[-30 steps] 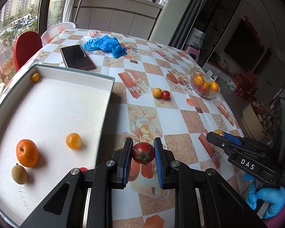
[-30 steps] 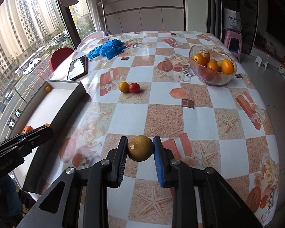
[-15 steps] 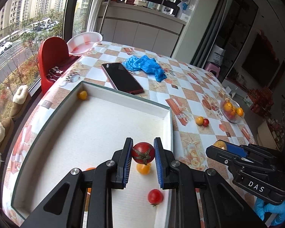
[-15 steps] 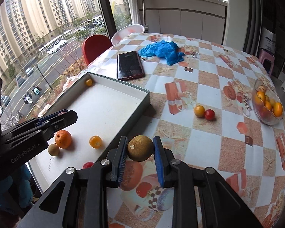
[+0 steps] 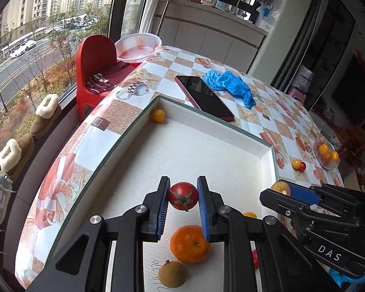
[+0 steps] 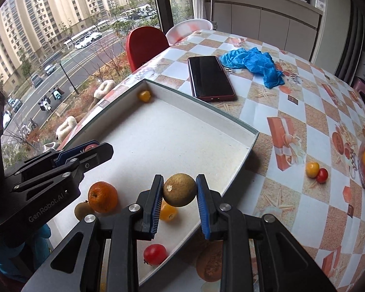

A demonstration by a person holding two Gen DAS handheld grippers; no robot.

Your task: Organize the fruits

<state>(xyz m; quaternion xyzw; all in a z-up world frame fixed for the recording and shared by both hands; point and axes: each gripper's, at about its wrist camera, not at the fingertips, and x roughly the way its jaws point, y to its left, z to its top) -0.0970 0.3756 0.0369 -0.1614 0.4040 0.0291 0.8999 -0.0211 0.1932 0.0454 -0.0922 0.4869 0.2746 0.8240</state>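
Note:
My left gripper is shut on a red tomato and holds it above the white tray. My right gripper is shut on a brown round fruit above the tray's near right edge. In the tray lie an orange, a small brown fruit, a small yellow fruit in the far corner, a red cherry tomato and a yellow one. The right gripper also shows in the left wrist view, the left one in the right wrist view.
A yellow and a red small tomato lie on the checked tablecloth. A glass bowl of oranges stands at the right edge. A phone and blue gloves lie beyond the tray. A red chair stands by the window.
Both grippers have moved left, from over the tablecloth to over the tray, each still holding its fruit. The left gripper has gone further over the tray.

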